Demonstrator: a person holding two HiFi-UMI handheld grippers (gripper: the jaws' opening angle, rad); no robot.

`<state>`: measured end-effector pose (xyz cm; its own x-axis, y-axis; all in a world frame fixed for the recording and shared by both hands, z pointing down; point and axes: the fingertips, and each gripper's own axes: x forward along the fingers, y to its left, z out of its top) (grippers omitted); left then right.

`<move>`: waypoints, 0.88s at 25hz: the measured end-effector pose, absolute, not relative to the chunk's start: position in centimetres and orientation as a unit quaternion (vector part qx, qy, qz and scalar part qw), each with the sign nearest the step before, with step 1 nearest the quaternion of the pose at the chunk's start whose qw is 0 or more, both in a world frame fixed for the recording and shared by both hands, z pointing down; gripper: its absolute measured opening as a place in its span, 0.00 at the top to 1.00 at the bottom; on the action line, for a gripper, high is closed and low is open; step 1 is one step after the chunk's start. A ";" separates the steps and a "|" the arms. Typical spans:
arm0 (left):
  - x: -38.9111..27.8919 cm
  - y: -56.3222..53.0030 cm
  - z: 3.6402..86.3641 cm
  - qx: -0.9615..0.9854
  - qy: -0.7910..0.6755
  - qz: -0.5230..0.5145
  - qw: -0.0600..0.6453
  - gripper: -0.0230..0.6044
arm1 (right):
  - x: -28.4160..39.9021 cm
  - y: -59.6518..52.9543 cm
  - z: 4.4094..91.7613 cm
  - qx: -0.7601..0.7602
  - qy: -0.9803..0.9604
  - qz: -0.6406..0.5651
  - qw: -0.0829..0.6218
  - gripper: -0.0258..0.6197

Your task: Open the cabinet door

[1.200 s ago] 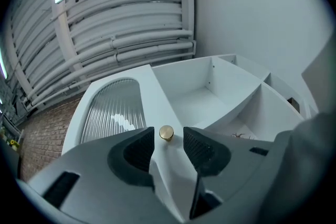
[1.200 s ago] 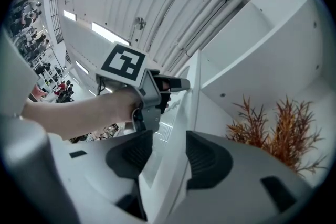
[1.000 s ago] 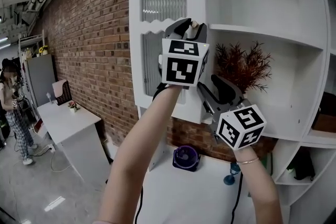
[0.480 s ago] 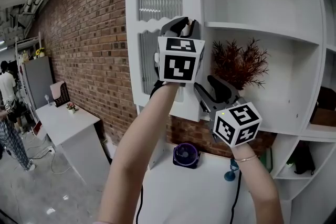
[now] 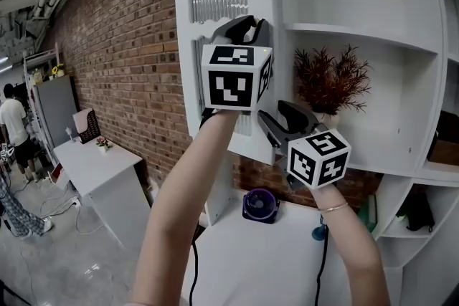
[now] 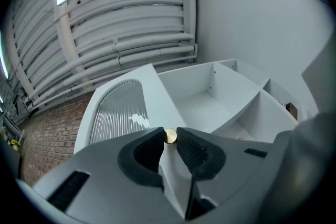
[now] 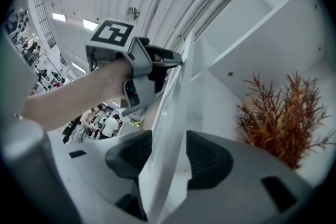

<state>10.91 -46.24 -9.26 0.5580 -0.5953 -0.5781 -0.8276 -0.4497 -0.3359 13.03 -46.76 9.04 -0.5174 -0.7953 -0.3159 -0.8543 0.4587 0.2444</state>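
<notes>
Left of the dried plant (image 5: 330, 86), the cabinet door (image 5: 185, 46) has its top cut off. Our left gripper (image 6: 168, 140), jaws just closing, pinches its knob (image 6: 170, 136); our right gripper (image 7: 169, 157) clamps its lower edge.

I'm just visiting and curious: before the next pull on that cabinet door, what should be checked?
1. Left gripper on the small round brass knob: jaws have just been closing, knob pinched between them: ok.
2. Right gripper on the white arched cabinet door with ribbed glass: pads on both faces of its edge: ok.
3. Door already ajar: ok.
4. Dried reddish-brown plant beside the door, not touching it: ok.
5. Hinges: hidden: cannot tell.
</notes>
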 end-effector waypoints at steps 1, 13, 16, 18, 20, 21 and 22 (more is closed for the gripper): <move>10.8 -46.1 -9.3 -0.830 0.428 0.192 0.303 0.84 | 12.7 -46.8 9.2 -0.481 0.854 0.184 0.075 0.66; 8.3 -43.8 -9.2 -0.830 0.423 0.192 0.309 0.83 | 10.6 -44.6 9.3 -0.472 0.857 0.196 0.067 0.79; 7.2 -43.0 -9.3 -0.832 0.420 0.196 0.303 0.83 | 9.5 -43.7 9.3 -0.466 0.859 0.201 0.067 0.79; 6.6 -42.6 -9.3 -0.831 0.422 0.197 0.303 0.83 | 8.9 -43.2 9.3 -0.462 0.861 0.202 0.066 0.79; 6.0 -42.1 -9.2 -0.830 0.423 0.199 0.303 0.82 | 8.3 -42.6 9.4 -0.457 0.864 0.201 0.067 0.80; 5.7 -41.9 -9.2 -0.830 0.424 0.200 0.302 0.82 | 7.9 -42.4 9.4 -0.454 0.865 0.201 0.067 0.80; 5.3 -41.7 -9.2 -0.830 0.424 0.201 0.301 0.82 | 7.5 -42.1 9.4 -0.451 0.867 0.201 0.067 0.80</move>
<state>5.26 -41.72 -9.20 0.5593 -0.5841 -0.5882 -0.8253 -0.4588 -0.3292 7.52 -42.08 9.40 -0.5842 -0.7553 -0.2971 -0.8090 0.5127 0.2875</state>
